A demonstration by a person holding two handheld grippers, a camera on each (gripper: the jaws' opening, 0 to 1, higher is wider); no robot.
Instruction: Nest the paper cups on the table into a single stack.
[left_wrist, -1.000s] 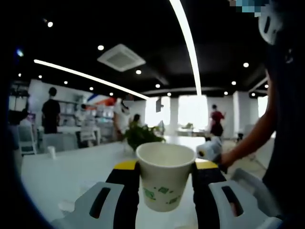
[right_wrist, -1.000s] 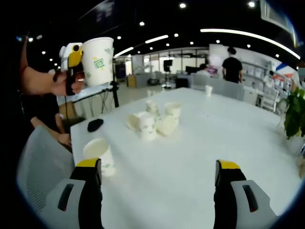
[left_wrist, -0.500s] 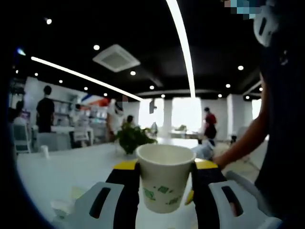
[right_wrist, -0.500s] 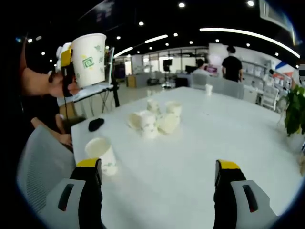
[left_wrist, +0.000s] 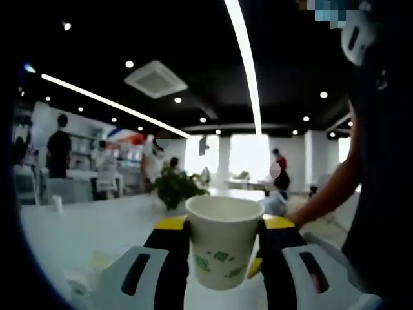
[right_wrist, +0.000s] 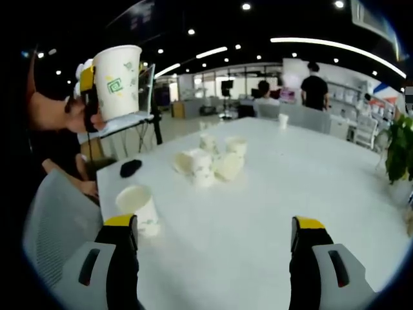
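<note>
Holding one cup aloft, the next one waiting below

Gripping a paper cup point(left_wrist: 222, 240) between its yellow-tipped jaws, the left tool point(left_wrist: 222, 258) was closed on the cup's sides, mouth up and upright. From the right gripper view that same held cup point(right_wrist: 117, 79) hung high at the far left, well above the bench point(right_wrist: 258, 219). The right tool point(right_wrist: 214, 258) stood wide open and empty, jaws low over the bench's near edge. Just beside its left jaw stood a lone cup point(right_wrist: 137, 210), upright, mouth open, its long axis vertical. That cup lay below and nearer than the held one, so the nesting move would likely call for bringing the held cup down over it. Farther on, near the bench's middle, a cluster of cups point(right_wrist: 210, 161) sat jumbled, some tipped. A small dark object point(right_wrist: 130, 168) lay at the left edge.
</note>
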